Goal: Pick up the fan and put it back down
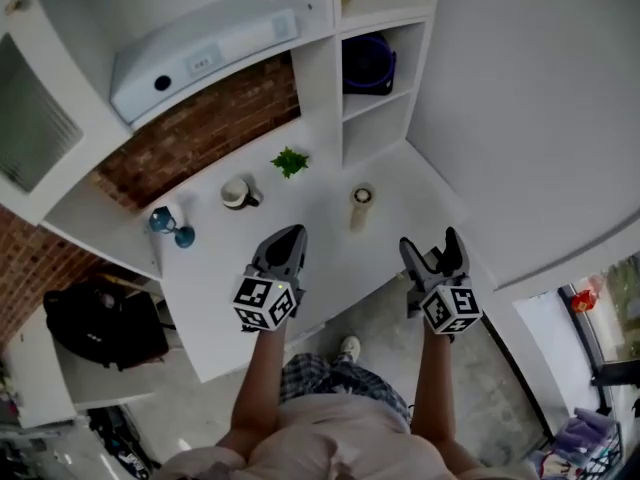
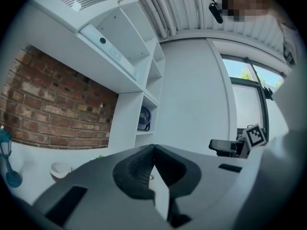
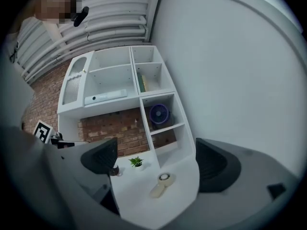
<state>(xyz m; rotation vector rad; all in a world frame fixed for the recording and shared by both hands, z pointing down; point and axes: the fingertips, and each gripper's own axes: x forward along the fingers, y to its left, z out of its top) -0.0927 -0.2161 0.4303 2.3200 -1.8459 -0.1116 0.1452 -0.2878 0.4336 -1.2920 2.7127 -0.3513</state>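
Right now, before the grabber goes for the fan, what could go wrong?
The fan sits back in a narrow cubby. The open right gripper might bump the walls, or pinch the fan off-centre and tip it.

The cream object and small plant stand on the desk in front of the shelves, so a low reach could knock them over.

A white desk (image 1: 340, 253) carries a small green plant (image 1: 290, 161) by the brick wall. Left of the plant stands a pale cup (image 1: 238, 194), and farther left a blue ornament (image 1: 170, 226). Right of the plant stands a cream cylinder (image 1: 360, 206). A shelf (image 1: 375, 98) up and right of the plant holds the fan (image 1: 368, 63).
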